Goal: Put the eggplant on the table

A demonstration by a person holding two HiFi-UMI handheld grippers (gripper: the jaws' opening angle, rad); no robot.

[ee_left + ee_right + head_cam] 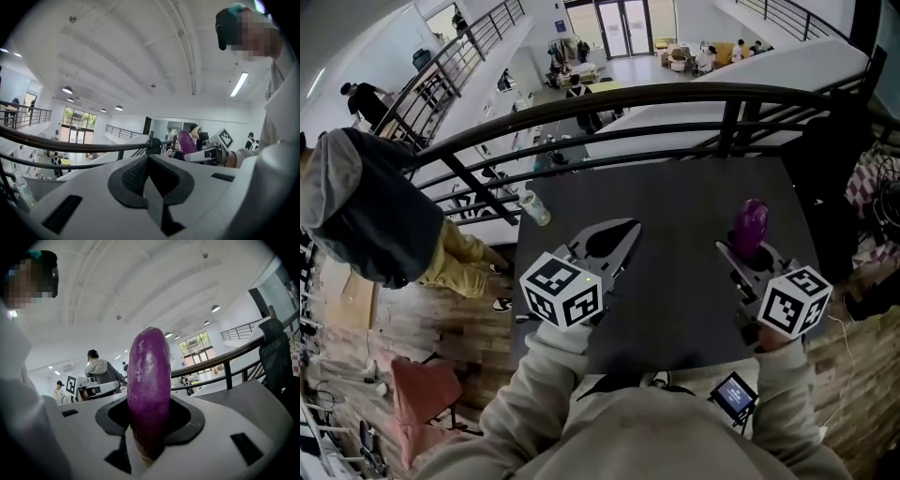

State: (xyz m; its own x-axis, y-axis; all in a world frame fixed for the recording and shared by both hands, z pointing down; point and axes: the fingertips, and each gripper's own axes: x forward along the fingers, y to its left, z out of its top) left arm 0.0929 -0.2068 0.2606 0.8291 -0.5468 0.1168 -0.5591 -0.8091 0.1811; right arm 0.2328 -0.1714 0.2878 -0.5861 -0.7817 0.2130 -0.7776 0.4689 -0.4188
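Note:
A purple eggplant (751,225) stands upright in my right gripper (746,255), whose jaws are shut on its lower part, just above the right side of the dark table (675,202). In the right gripper view the eggplant (149,390) fills the middle, clamped between the black pads. My left gripper (626,232) hovers over the table's left half with its jaws together and nothing between them; its own view shows the pads meeting (149,158). That view also catches the eggplant (186,141) and the right gripper (211,152) off to the right.
A plastic bottle (534,207) lies at the table's left edge. A black railing (675,94) curves behind the table, with a drop to a lower floor beyond. A person in a grey hoodie (356,206) stands at the left. A small screen (734,394) hangs at my waist.

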